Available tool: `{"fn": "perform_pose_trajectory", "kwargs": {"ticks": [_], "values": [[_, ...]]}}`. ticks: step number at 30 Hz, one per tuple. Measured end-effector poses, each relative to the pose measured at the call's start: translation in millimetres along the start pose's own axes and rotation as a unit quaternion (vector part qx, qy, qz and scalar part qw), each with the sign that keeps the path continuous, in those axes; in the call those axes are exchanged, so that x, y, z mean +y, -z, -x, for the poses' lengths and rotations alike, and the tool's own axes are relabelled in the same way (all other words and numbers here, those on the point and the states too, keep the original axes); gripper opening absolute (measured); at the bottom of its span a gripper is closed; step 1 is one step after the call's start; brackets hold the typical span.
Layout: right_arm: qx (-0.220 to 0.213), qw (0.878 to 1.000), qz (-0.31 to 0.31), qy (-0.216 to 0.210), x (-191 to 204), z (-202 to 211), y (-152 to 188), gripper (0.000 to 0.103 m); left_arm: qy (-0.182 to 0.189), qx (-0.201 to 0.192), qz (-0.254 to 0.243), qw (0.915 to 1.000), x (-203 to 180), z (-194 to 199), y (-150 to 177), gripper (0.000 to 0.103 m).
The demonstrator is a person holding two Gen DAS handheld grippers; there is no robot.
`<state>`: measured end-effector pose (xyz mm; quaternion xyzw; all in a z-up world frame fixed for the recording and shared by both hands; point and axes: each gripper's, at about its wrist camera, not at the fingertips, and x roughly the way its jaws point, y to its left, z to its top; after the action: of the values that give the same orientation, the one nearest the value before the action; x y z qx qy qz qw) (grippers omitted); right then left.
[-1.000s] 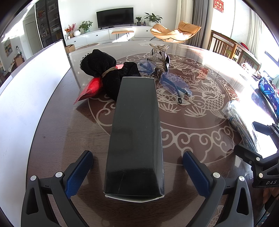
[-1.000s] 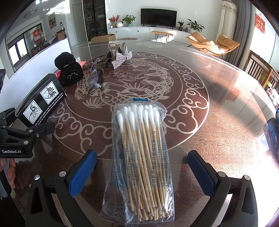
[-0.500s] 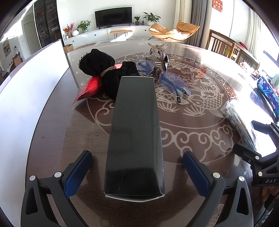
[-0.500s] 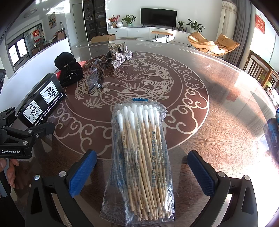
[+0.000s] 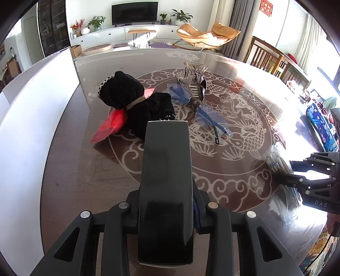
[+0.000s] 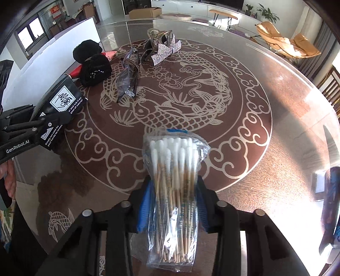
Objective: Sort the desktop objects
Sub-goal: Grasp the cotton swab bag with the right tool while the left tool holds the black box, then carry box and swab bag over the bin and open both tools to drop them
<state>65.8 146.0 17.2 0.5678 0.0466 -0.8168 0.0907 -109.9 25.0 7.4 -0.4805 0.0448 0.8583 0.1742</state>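
A long white sideboard [image 5: 127, 31] lines the far wall, with a dark television [image 5: 135, 11] on it and potted plants [image 5: 180, 16] to either side of the screen. Right of the sideboard stands a tan lounge chair [image 5: 204, 35], with grey curtains [image 5: 242, 25] and wooden chairs [image 5: 267, 57] beyond it. Sunlight glares off the glossy patterned counter [image 5: 244, 131] nearer than the sideboard.

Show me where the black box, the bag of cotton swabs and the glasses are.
black box [image 5: 166, 180], left wrist view, its glossy top face.
bag of cotton swabs [image 6: 176, 167], right wrist view, just below the white tips.
glasses [image 6: 127, 78], right wrist view, on a lens.
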Motion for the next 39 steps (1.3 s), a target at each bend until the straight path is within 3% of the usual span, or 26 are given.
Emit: {"fn": "perform_pose_trajectory", "kwargs": {"ticks": [6, 10, 13, 16, 23, 26, 29, 30, 31, 32, 34, 37, 39], "values": [[-0.037, 0.999, -0.022, -0.029, 3.9, 33.8, 2.3, 0.033, 0.023, -0.052, 0.017, 0.9983, 23.4, 53.8, 8.6, 0.034], [-0.063, 0.997, -0.006, -0.050, 25.0, 66.9, -23.7, 0.033, 0.040, -0.098, 0.055, 0.9928, 59.0, 109.4, 9.6, 0.034], [-0.091, 0.992, 0.019, -0.082, 64.4, 95.0, -50.4, 0.033, 0.031, -0.132, 0.080, 0.9876, 98.0, 155.0, 9.6, 0.034], [-0.121, 0.984, 0.048, -0.125, 124.5, 112.1, -87.1, 0.033, -0.011, -0.148, 0.104, 0.9834, 148.9, 189.7, 14.1, 0.034], [-0.148, 0.954, 0.129, -0.227, 295.6, 127.9, -135.8, 0.033, -0.108, -0.111, 0.185, 0.9704, 266.9, 206.8, 53.0, 0.034], [-0.142, 0.942, 0.144, -0.269, 354.6, 112.9, -139.2, 0.034, -0.131, -0.086, 0.209, 0.9653, 297.7, 195.4, 73.2, 0.034], [-0.130, 0.941, 0.155, -0.272, 396.2, 81.8, -136.6, 0.037, -0.165, -0.059, 0.237, 0.9556, 314.5, 179.9, 93.2, 0.035], [-0.121, 0.942, 0.155, -0.273, 405.1, 70.1, -135.7, 0.051, -0.176, -0.051, 0.246, 0.9519, 317.1, 175.5, 98.0, 0.038], [-0.111, 0.944, 0.154, -0.271, 411.4, 58.6, -133.7, 0.081, -0.180, -0.047, 0.254, 0.9490, 320.2, 174.2, 104.0, 0.051], [-0.107, 0.946, 0.151, -0.267, 413.8, 50.7, -131.7, 0.092, -0.180, -0.049, 0.260, 0.9474, 320.8, 173.6, 107.6, 0.070], [-0.122, 0.945, 0.140, -0.271, 404.2, 46.0, -124.8, 0.096, -0.180, -0.072, 0.259, 0.9463, 314.3, 178.2, 111.7, 0.082], [-0.153, 0.943, 0.127, -0.268, 374.7, 51.9, -115.8, 0.096, -0.190, -0.099, 0.235, 0.9482, 292.8, 190.2, 108.3, 0.082], [-0.185, 0.943, 0.116, -0.251, 341.6, 60.4, -107.9, 0.099, -0.177, -0.119, 0.209, 0.9541, 268.0, 199.4, 100.3, 0.082]]}}
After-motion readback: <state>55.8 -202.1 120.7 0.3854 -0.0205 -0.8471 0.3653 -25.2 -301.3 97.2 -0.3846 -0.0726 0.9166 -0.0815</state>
